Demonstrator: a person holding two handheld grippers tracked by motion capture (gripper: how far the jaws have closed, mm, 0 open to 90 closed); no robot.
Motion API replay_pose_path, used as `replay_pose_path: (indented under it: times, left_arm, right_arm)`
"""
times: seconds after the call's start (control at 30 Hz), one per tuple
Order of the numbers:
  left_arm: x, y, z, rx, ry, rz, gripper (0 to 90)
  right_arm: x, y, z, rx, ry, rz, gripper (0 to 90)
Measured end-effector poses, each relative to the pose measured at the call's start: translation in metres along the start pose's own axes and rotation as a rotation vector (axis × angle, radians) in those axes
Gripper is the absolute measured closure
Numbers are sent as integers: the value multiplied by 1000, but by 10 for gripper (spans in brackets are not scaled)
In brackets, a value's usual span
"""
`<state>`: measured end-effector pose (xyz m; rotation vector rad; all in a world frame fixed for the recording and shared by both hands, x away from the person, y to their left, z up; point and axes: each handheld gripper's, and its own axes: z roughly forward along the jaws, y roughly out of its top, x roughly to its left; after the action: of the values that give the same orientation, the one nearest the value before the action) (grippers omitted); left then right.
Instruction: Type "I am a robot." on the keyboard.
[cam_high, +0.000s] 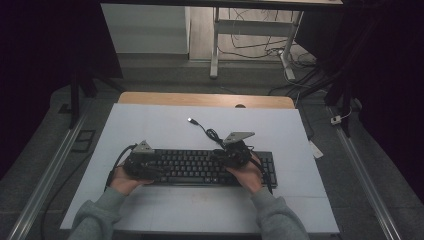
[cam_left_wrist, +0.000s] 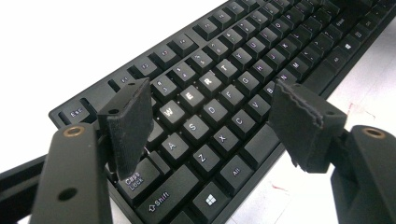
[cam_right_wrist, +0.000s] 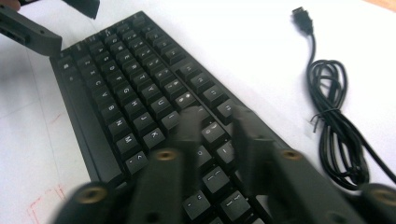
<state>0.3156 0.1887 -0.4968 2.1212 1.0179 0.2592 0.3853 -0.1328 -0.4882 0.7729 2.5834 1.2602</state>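
Keyboard is lying across the near middle of the surface, cable coiled behind it. Left gripper is hovering released over its left keys, while right gripper is narrowing, grasping nothing. Both should be lowering squarely, avoiding keycaps.

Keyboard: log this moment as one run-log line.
scene: keyboard on white table | left claw: open, above left-side keys | right claw: blurred, narrow gap above right-side keys | cable: coiled beside keyboard

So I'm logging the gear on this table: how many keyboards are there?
1: a black full-size plastic keyboard lies on the white table, under the left gripper and right gripper.
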Motion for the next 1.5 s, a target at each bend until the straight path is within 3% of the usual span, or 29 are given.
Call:
replay_pose_path:
  times: [0.1, 0.37, 0.57, 1.0, 1.27, 1.5]
  left_arm:
    - [0, 0, 0, 1, -1, 3, 304]
    - [-1, 0, 1, 4, -3, 5, 303]
    - [-1, 0, 1, 5, -3, 7, 304]
    - [-2, 0, 2, 7, -3, 11, 304]
    - [-2, 0, 2, 10, -2, 13, 304]
    - [-1, 0, 1, 6, 0, 12, 303]
  right_arm:
    - [1, 0, 5, 23, 23, -7, 900]
    - [12, 2, 24, 67, 66, -40, 900]
    - [15, 2, 32, 84, 57, -58, 900]
    - [14, -1, 37, 86, 36, -48, 900]
    - [15, -3, 39, 104, 21, -73, 900]
    - [16, -2, 34, 71, 18, -77, 900]
